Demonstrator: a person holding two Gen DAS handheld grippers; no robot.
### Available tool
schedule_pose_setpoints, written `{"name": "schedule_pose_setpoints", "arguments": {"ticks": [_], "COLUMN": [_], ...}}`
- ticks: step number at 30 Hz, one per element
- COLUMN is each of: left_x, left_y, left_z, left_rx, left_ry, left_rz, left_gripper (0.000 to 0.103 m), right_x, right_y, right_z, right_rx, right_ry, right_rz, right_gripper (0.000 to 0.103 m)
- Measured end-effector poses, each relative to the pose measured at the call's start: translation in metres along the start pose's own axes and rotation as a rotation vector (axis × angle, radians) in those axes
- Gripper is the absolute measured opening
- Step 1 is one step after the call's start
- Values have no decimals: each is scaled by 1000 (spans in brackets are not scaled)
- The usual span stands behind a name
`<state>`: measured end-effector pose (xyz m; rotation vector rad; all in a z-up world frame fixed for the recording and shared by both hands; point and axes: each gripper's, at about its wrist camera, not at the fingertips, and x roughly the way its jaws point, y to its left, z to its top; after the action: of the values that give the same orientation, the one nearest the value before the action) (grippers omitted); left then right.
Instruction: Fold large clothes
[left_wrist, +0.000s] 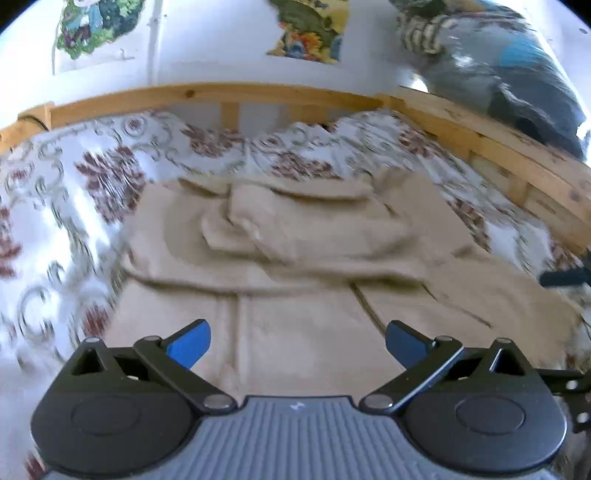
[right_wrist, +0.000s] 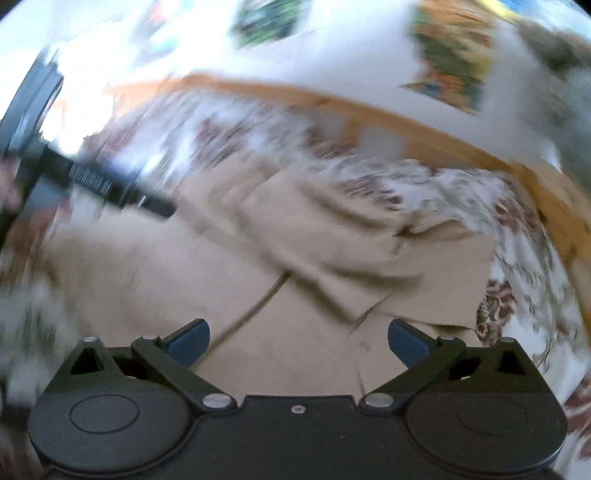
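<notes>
A large beige garment (left_wrist: 295, 258) lies spread on a bed, its far part bunched in folds, its near part flat with seams running toward me. My left gripper (left_wrist: 297, 345) hovers over the flat near part, blue pads wide apart and nothing between them. In the blurred right wrist view the same beige garment (right_wrist: 295, 266) fills the middle. My right gripper (right_wrist: 298, 345) stands open above it, empty. The left gripper (right_wrist: 110, 188) shows as a dark bar at the left of the right wrist view. A dark tip of the right gripper (left_wrist: 565, 277) pokes in at the right edge of the left wrist view.
The floral bedspread (left_wrist: 74, 177) surrounds the garment. A wooden bed frame (left_wrist: 221, 96) runs along the far side and right. A plastic-wrapped bundle of dark and blue cloth (left_wrist: 509, 66) sits on the frame's right corner. Pictures (left_wrist: 310, 29) hang on the white wall.
</notes>
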<state>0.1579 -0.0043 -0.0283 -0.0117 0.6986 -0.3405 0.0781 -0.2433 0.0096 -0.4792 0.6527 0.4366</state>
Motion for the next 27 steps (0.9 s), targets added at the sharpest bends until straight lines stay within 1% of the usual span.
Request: {"name": "schedule_pose_setpoints", "arguments": {"ticks": [2, 3, 6, 7, 8, 9, 10, 12, 14, 17, 19, 20, 21, 22, 24, 26, 27], "left_x": [-5, -6, -11, -12, -12, -13, -14, -17, -19, -16, -12, -10, -7, -5, -2, 1, 2], "left_y": [-7, -9, -14, -16, -18, -21, -24, -31, -37, -45, -50, -52, -53, -54, -53, -49, -46], "left_z": [-19, -26, -42, -46, -49, -52, -55, -61, -67, -76, -79, -79, -79, -78, -74, -72, -70], "left_rx": [11, 23, 81, 100, 120, 140, 164, 205, 235, 287, 314, 327, 337, 336, 329, 304, 290], "left_ry": [37, 58, 104, 120, 136, 149, 155, 149, 148, 168, 179, 182, 186, 189, 181, 180, 180], "left_rz": [-39, -63, -133, -160, -189, -209, -221, -246, -259, -246, -209, -185, -152, -131, -95, -72, -60], "left_gripper": [102, 102, 102, 102, 102, 102, 102, 102, 102, 102, 102, 102, 102, 102, 99, 95, 93], "right_x": [0, 2, 15, 20, 26, 32, 36, 42, 43, 39, 32, 29, 24, 22, 20, 19, 18], "right_y": [13, 17, 24, 27, 33, 42, 49, 59, 59, 48, 37, 34, 31, 26, 21, 16, 16], "right_z": [-7, -12, -26, -30, -34, -37, -39, -43, -43, -44, -43, -42, -42, -41, -38, -33, -31], "right_rx": [-81, -87, -81, -94, -128, -183, -224, -281, -288, -233, -170, -146, -125, -109, -88, -73, -65], "right_ry": [77, 124, 232, 263, 295, 321, 329, 326, 306, 257, 199, 172, 138, 108, 47, -5, -25], "right_rz": [36, 58, 88, 93, 81, 65, 57, 26, -14, -84, -87, -88, -86, -84, -97, -116, -127], "right_gripper": [102, 102, 102, 102, 102, 102, 102, 102, 101, 95, 92, 88, 82, 78, 65, 59, 59]}}
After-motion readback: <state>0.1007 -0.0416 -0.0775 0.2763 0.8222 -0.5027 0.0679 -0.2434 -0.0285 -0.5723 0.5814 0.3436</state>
